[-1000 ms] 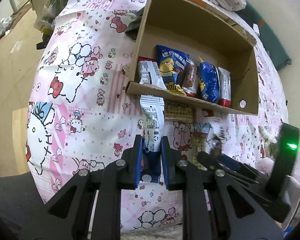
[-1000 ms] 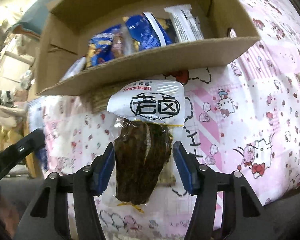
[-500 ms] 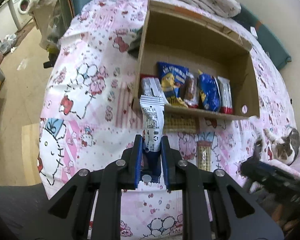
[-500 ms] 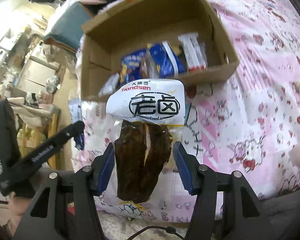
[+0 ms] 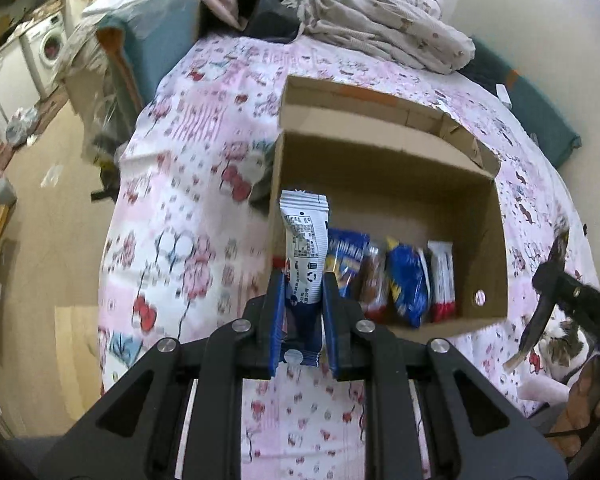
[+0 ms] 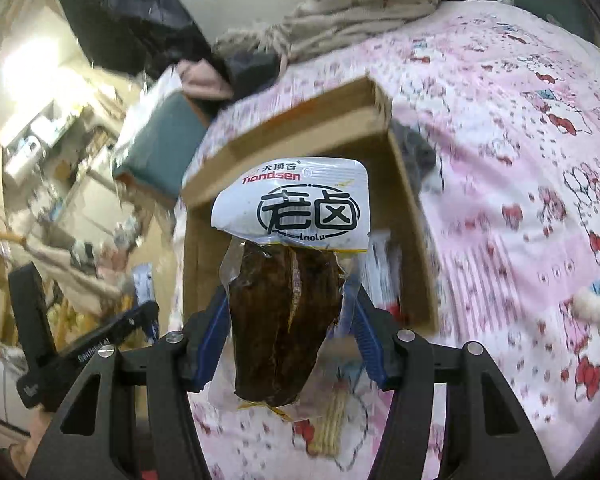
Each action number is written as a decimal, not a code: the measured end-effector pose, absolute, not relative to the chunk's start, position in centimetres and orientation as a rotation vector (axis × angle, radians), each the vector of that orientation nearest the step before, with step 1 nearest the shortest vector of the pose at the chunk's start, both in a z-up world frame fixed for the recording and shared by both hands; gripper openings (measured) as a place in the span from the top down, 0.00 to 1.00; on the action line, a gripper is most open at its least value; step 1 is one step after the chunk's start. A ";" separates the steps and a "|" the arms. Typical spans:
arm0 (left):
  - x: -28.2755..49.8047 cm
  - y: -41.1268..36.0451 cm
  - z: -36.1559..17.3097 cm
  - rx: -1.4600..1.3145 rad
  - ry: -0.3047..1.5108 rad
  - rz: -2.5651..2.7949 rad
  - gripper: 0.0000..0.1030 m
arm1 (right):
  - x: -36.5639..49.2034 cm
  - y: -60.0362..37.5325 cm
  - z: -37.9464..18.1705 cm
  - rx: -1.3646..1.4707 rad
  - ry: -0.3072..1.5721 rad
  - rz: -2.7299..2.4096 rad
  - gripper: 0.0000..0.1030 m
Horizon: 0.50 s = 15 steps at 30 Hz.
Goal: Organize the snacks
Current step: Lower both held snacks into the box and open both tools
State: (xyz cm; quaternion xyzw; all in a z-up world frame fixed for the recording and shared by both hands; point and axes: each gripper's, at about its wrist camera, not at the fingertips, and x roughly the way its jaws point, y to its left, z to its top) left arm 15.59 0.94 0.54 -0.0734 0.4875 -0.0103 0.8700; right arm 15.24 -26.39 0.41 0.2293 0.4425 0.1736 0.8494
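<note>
Left wrist view: The left tool (image 5: pixel 302 312) is clenched on a narrow white snack packet (image 5: pixel 304 248) with printed black text. The packet stands upright between the blue pads (image 5: pixel 277 320), its top edge rising in front of the left wall of the cardboard box (image 5: pixel 496 240). The box lies open-topped on a bed covered by a pink cartoon-print sheet (image 5: pixel 188 216). Inside the box, along its near wall, a row of snacks stands side by side: a blue packet (image 5: pixel 348 256), a brown-wrapped item (image 5: pixel 372 284), a second blue bag (image 5: pixel 408 284) and a white-and-red packet (image 5: pixel 442 280). The rest of the box floor is bare. The right tool (image 5: pixel 540 316) enters at the right edge, above a cat (image 5: pixel 564 348) lying beside the bed. Rumpled bedding (image 5: pixel 380 28) lies beyond the box.

Right wrist view: The right tool (image 6: pixel 288 340) grasps a clear vacuum pouch of dark brown food (image 6: pixel 284 320) with a white printed header (image 6: pixel 296 204). The pads (image 6: pixel 366 340) press on both sides of the pouch, which is held upright above the sheet (image 6: pixel 520 160), in front of the cardboard box (image 6: pixel 300 132). The left tool (image 6: pixel 140 312) shows at the left edge with its white packet (image 6: pixel 144 280); its grip cannot be read from this side.
</note>
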 end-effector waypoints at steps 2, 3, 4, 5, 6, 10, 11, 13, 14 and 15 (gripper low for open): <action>16.7 0.3 0.8 -0.128 1.007 -0.030 0.86 | 16.1 -27.0 0.6 0.498 0.896 0.355 0.42; 17.2 -0.1 0.9 -0.117 1.001 -0.034 0.86 | 16.7 -27.2 0.7 0.501 0.877 0.342 0.42; 17.5 -0.3 0.9 -0.113 0.997 -0.036 0.86 | 17.1 -27.5 0.8 0.505 0.869 0.335 0.42; 18.0 -0.5 0.9 -0.110 0.996 -0.039 0.86 | 17.4 -27.6 0.6 0.507 0.864 0.327 0.42; 18.4 -0.8 0.8 -0.109 0.995 -0.045 0.86 | 17.8 -27.7 0.4 0.501 0.864 0.312 0.42; 19.5 -1.3 -0.1 -0.120 0.993 -0.058 0.86 | 18.9 -27.2 -0.9 0.442 0.857 0.278 0.42; 19.6 -1.4 -0.4 -0.124 0.989 -0.062 0.86 | 19.1 -27.0 -1.2 0.418 0.862 0.265 0.42; 19.7 -1.7 -1.2 -0.115 0.964 -0.085 0.85 | 19.4 -26.2 -2.1 0.333 0.883 0.217 0.42; 19.8 -2.0 -1.6 -0.101 0.958 -0.090 0.85 | 19.6 -25.6 -2.4 0.286 0.889 0.204 0.42; 19.9 -2.2 -1.9 -0.087 0.955 -0.091 0.85 | 19.7 -25.0 -2.7 0.229 0.893 0.190 0.42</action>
